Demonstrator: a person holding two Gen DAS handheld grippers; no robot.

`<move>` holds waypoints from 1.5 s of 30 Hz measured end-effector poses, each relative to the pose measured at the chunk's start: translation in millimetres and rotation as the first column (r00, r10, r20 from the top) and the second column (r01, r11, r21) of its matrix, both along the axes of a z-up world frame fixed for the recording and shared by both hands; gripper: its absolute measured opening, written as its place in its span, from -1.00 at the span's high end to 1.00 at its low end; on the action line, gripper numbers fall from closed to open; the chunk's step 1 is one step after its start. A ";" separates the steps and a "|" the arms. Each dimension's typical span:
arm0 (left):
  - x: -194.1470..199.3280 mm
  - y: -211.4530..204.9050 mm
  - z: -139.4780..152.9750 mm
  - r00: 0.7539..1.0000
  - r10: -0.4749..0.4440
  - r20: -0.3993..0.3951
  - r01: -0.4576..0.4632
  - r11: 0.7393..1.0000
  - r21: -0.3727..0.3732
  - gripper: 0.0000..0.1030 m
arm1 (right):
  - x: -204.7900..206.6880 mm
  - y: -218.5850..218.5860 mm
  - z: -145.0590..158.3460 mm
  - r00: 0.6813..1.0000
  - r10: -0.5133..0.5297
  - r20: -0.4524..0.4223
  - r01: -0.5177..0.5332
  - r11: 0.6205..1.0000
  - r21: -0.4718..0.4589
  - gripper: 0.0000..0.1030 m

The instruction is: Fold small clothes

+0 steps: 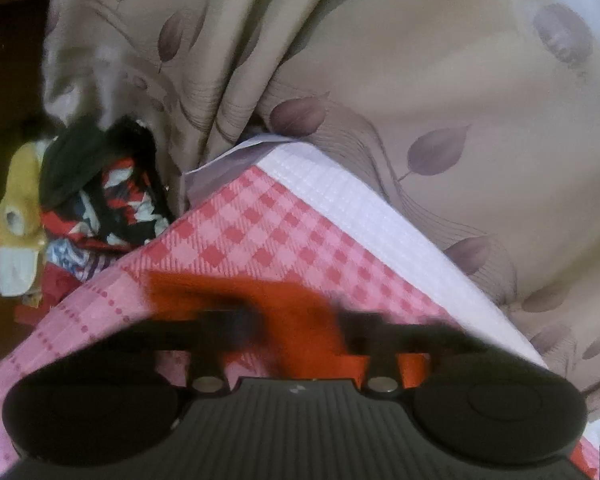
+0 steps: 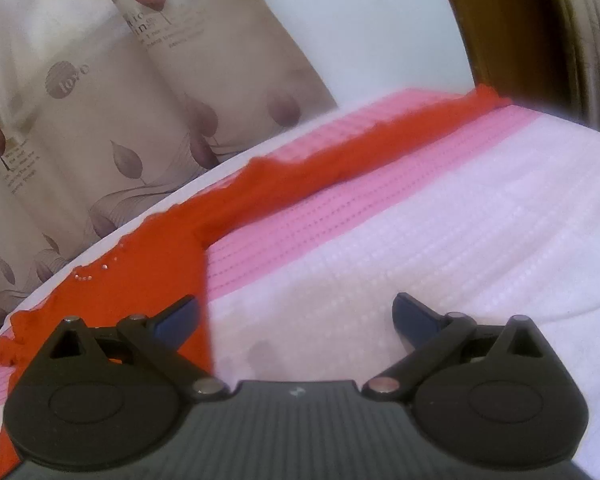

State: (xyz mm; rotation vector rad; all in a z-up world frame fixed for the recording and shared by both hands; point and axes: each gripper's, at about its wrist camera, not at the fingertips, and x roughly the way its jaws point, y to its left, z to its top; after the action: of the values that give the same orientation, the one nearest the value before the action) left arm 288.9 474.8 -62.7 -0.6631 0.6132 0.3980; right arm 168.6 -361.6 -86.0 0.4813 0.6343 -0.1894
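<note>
Garment (image 2: 172, 240), orange-red, spread flat on pink-and-white cloth (image 2: 420, 240) covering worktop, likely laid out for folding; left tool (image 1: 300, 320) blurred, jaws closed, seemingly pinching garment edge; right tool (image 2: 296, 316) jaws wide, empty, beside garment; unfolded clothes pile (image 1: 100, 200) waits at corner; curtain (image 2: 100, 100) print reads "love".

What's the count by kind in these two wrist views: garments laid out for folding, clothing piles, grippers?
Garment laid out on the pink-and-white checked cloth: 1, the flat orange fabric garment
Heap of mixed patterned clothes: 1
Black two-finger grippers: 2, left, right
Total: 4
</note>
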 end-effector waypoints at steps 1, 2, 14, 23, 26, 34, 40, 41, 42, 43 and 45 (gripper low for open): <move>1.7 1.4 0.2 1.000 0.015 0.002 -0.015 1.000 0.003 0.95 | 0.3 0.4 -0.1 1.000 0.001 -0.003 -0.001 1.000 -0.006 -1.00; 0.5 0.5 5.6 0.999 0.030 0.035 -0.031 0.999 0.036 0.95 | 0.6 1.4 -0.4 1.000 0.001 -0.006 -0.001 1.000 -0.014 -1.00; -85.7 -16.7 2.2 0.989 0.114 0.089 -0.135 0.950 0.281 0.36 | -1.4 4.7 -2.3 1.000 0.000 0.000 0.000 1.000 -0.024 -1.00; -150.4 -54.3 12.8 0.950 0.261 0.173 -0.304 0.901 0.310 -0.24 | -5.8 6.5 0.0 1.000 -0.007 0.003 0.007 1.000 -0.006 -1.00; -151.0 -102.6 26.9 0.972 0.137 0.190 -0.194 0.924 0.328 -0.66 | -7.1 -1.5 3.7 1.000 -0.016 0.019 0.014 0.997 0.079 -1.00; -113.7 -213.3 0.0 0.979 -0.108 0.174 0.068 0.973 0.221 -0.68 | 16.4 -82.6 10.8 0.989 -0.115 0.096 0.089 0.968 0.236 -0.99; -95.8 -243.3 -32.9 0.981 -0.123 0.152 0.095 0.979 0.180 -0.68 | 51.1 -182.9 -10.0 0.955 -0.294 0.040 0.256 0.885 0.389 -0.83; -95.5 -244.2 -32.2 0.978 -0.128 0.167 0.096 0.978 0.186 -0.69 | 55.9 -200.8 -12.9 0.948 -0.315 0.042 0.268 0.864 0.425 -0.81; -97.2 -244.1 -33.2 0.976 -0.123 0.178 0.089 0.978 0.190 -0.78 | 61.7 -213.5 -13.5 0.946 -0.321 0.037 0.271 0.852 0.449 -0.81; -99.7 -245.0 -34.1 0.978 -0.115 0.174 0.082 0.979 0.186 -0.88 | 70.2 -225.9 -13.7 0.947 -0.321 0.015 0.278 0.842 0.462 -0.81; -94.7 -240.7 -38.7 0.981 -0.100 0.164 0.073 0.984 0.163 -0.88 | 86.4 -243.4 -13.7 0.947 -0.320 -0.019 0.290 0.830 0.477 -0.81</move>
State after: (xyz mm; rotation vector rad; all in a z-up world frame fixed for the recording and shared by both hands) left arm 194.2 234.1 -101.4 -0.5123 0.4401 0.3000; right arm 255.0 -605.0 -99.7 1.0660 0.5371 -0.3236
